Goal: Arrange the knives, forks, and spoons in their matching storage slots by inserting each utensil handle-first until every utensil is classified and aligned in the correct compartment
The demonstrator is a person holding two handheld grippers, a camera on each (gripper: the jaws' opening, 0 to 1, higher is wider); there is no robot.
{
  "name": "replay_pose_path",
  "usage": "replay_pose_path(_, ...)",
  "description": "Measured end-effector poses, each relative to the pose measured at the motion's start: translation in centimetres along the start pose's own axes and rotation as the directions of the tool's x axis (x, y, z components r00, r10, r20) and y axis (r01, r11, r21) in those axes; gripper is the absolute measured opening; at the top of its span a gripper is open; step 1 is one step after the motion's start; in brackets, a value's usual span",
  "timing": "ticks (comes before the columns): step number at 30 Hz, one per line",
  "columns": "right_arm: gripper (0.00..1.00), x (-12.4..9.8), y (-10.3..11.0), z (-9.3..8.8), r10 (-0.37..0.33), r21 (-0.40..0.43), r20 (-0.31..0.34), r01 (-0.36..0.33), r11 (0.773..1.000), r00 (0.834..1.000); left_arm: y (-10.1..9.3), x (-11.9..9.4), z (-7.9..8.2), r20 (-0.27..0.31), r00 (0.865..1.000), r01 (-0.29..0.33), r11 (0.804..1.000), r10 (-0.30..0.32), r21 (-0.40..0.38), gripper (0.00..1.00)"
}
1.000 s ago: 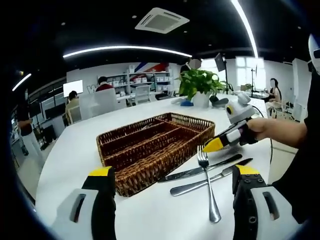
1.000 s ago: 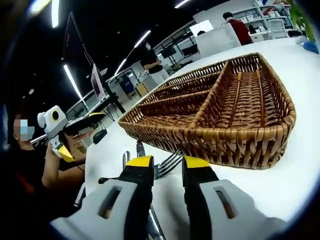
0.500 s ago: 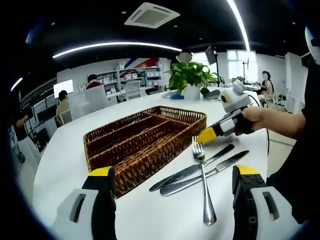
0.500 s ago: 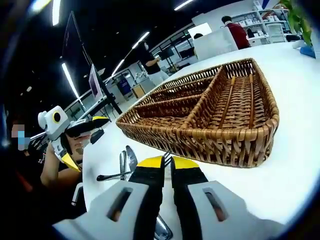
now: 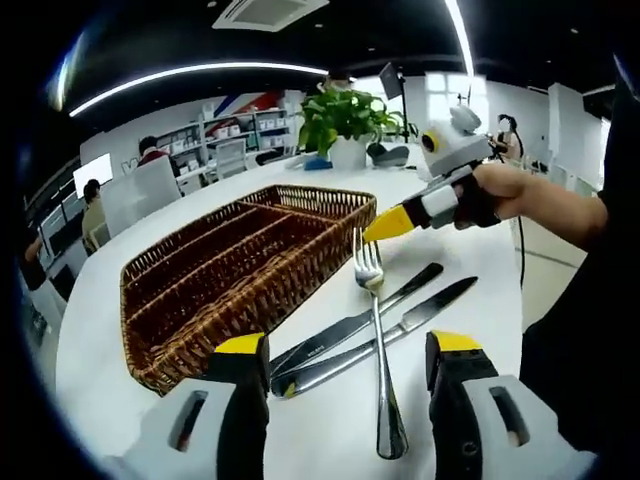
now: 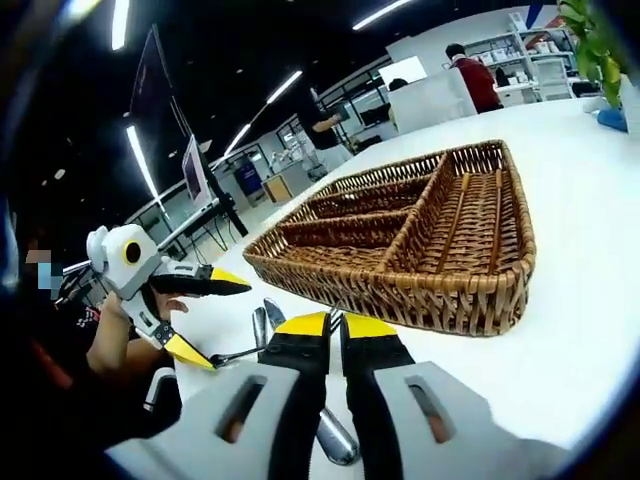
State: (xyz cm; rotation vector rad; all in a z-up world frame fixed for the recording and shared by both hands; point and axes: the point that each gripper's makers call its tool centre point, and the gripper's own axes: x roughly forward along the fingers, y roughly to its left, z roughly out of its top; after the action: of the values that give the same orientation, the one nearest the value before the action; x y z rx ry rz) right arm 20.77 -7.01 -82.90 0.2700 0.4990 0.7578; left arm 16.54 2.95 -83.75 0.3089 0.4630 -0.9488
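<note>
your right gripper (image 6: 333, 322) is pinched nearly closed on the fork (image 5: 377, 340) at its tine end, and the fork slants across two knives (image 5: 365, 330) on the white table (image 5: 470, 250). your left gripper (image 5: 347, 348) is spread wide above the cutlery, gripping nothing. the wicker tray (image 5: 225, 270) sits just beside the knives, its compartments bare in your right gripper view.

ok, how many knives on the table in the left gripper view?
2. Both lie crossed under the fork, right of the wicker tray: one knife nearer the tray, the other knife just beyond it. More may be hidden.
</note>
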Motion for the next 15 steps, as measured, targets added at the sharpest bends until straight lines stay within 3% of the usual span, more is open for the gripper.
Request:
replay_pose_path(8,0.02,-0.6,0.4,0.5,-0.001,-0.015,0.015,0.001,1.0,1.0,-1.5,1.2,0.5,0.003,0.999,0.041,0.999,-0.041,0.003,0.35)
replay_pose_path(15,0.02,-1.0,0.6,1.1,0.0,-0.026,0.033,0.001,1.0,0.999,-2.3,2.9,0.6,-0.019,0.998,0.055,0.998,-0.055,-0.016,0.21)
